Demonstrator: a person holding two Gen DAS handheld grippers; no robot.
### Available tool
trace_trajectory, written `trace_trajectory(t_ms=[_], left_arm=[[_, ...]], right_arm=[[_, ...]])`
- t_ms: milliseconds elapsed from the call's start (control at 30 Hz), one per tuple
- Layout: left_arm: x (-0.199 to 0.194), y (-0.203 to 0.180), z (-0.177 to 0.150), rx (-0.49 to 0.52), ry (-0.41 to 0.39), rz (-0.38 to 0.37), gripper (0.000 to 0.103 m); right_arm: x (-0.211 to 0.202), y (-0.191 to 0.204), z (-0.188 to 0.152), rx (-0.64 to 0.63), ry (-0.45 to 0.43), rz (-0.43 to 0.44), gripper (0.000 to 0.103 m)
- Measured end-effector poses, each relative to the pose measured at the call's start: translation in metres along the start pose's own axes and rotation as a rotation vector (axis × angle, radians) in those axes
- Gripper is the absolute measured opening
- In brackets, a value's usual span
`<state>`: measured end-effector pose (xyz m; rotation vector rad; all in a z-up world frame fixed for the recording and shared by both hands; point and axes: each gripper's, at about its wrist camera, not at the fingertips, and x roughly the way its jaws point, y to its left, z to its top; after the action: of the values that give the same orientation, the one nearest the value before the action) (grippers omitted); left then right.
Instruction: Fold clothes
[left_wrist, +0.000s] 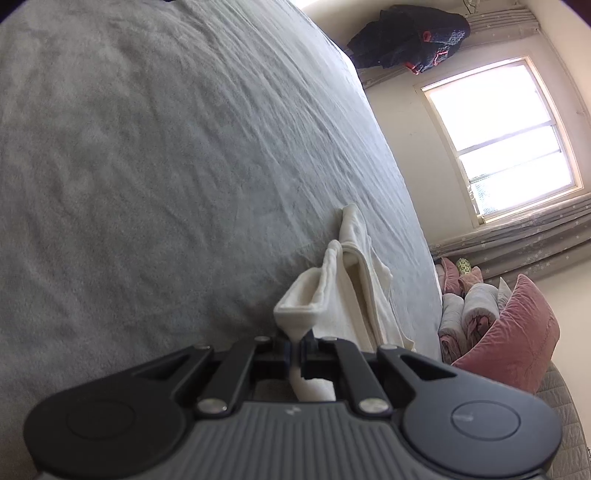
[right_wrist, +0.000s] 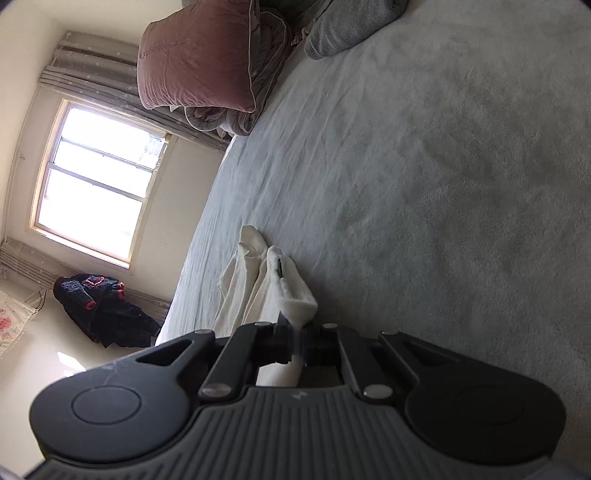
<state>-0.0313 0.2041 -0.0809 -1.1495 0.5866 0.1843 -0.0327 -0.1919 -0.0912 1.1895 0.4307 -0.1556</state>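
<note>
White garment (left_wrist: 354, 291) — a soft cream-coloured piece, bunched into a long narrow strip — lies on the grey bed (left_wrist: 166, 166) near its edge on the window side, and you've got both ends of its near hem pinched. Your left gripper (left_wrist: 295, 349) is clenched on a thick folded edge of the cloth, with a tail of fabric poking back between the closed jaws. Your right gripper (right_wrist: 295, 341) is clamped the same way on its own corner of the white garment (right_wrist: 258, 288), cloth squeezed tight, no gap showing.

Here's what the next move turns on: from both grippers the garment runs straight ahead, its long axis pointing away from you along the bed, the far end resting on the sheet. Neither hand looks nearer than the other; each has fabric right at its jaws. So, by my reading, drawing the hands apart and lifting should spread it before any fold. What kind of garment it is I can't say, it's too crumpled.

The sheet is lightly wrinkled, bare around the cloth. Beyond the bed edge, a bright window (right_wrist: 99, 181) with grey curtains, a pink pillow (right_wrist: 195, 55) on rolled bedding at the head, and dark clothing (right_wrist: 99, 310) heaped by the wall.
</note>
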Motion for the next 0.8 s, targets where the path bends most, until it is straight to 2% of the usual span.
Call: trace_trajectory(t_ms=[200,333,467,667,800], left_arm=[[-0.041,0.024,-0.015,-0.045,0.016,0.005,0.004],[-0.069,0.047,-0.029,-0.113,0.043,-0.005,0.004],[-0.095,0.064,-0.043,-0.174,0.057,-0.007,0.004],[-0.136,0.07,-0.061,-0.1,0.043,-0.007,0.004],[-0.14,0.077,-0.071,-0.056,0.049,0.022,0.005]], right_arm=[[-0.019,-0.014,0.004,0.041,0.027,0.016,0.003],[-0.044,-0.041,0.006,0.16,0.069,0.014,0.003],[-0.071,-0.049,0.009,0.141,0.088,0.013,0.003],[-0.104,-0.051,0.015,0.189,0.122,0.019,0.004],[-0.12,-0.054,0.014,0.184,0.132,0.025,0.004]])
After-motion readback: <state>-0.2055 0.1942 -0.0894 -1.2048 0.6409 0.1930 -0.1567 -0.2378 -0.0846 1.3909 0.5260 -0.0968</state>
